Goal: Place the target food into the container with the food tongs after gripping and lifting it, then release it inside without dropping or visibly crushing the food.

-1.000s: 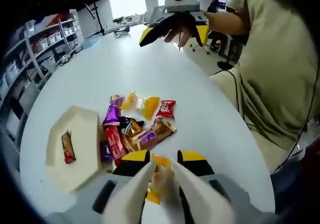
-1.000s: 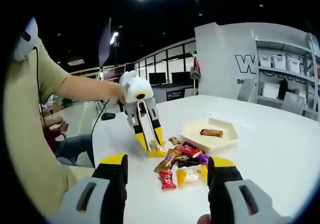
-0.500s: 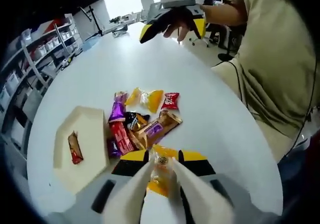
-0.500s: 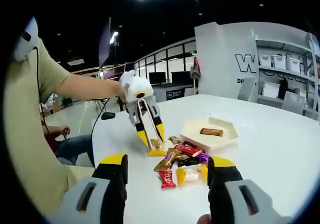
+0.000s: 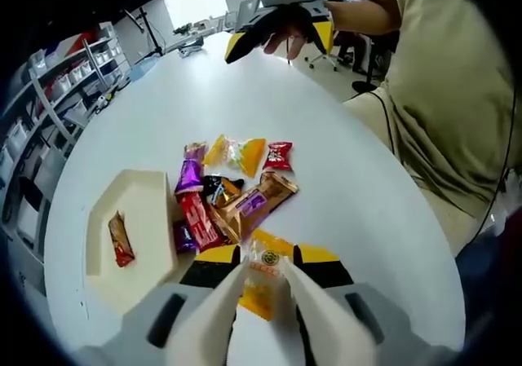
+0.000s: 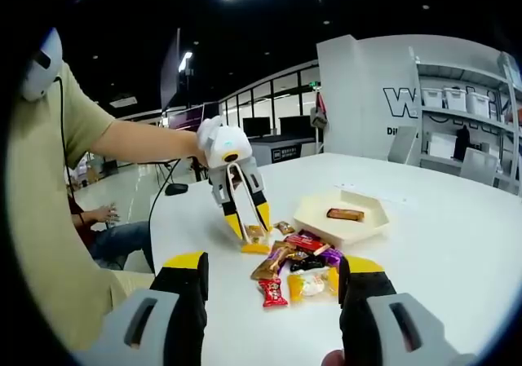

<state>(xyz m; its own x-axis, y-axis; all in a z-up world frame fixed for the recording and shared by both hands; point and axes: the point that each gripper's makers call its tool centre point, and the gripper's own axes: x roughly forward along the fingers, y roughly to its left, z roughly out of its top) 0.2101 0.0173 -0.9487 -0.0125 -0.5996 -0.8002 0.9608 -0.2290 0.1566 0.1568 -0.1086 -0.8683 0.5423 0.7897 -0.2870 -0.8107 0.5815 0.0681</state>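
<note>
I am working over a white table (image 5: 245,89) where a cream tray (image 5: 143,219) is sitting just left of a pile of wrapped snacks (image 5: 232,199), one snack bar (image 5: 119,240) already lying inside it. My left gripper (image 5: 263,278) is clamping its tongs narrowly on an orange candy packet (image 5: 263,272), which seems just clear of the table at the pile's near edge. To do this well, I am thinking I should keep the squeeze light, carry the packet left over the tray wall, lower it, and only then ease open. My right gripper (image 6: 277,297) is hanging wide open, holding nothing, well apart from the pile.
</note>
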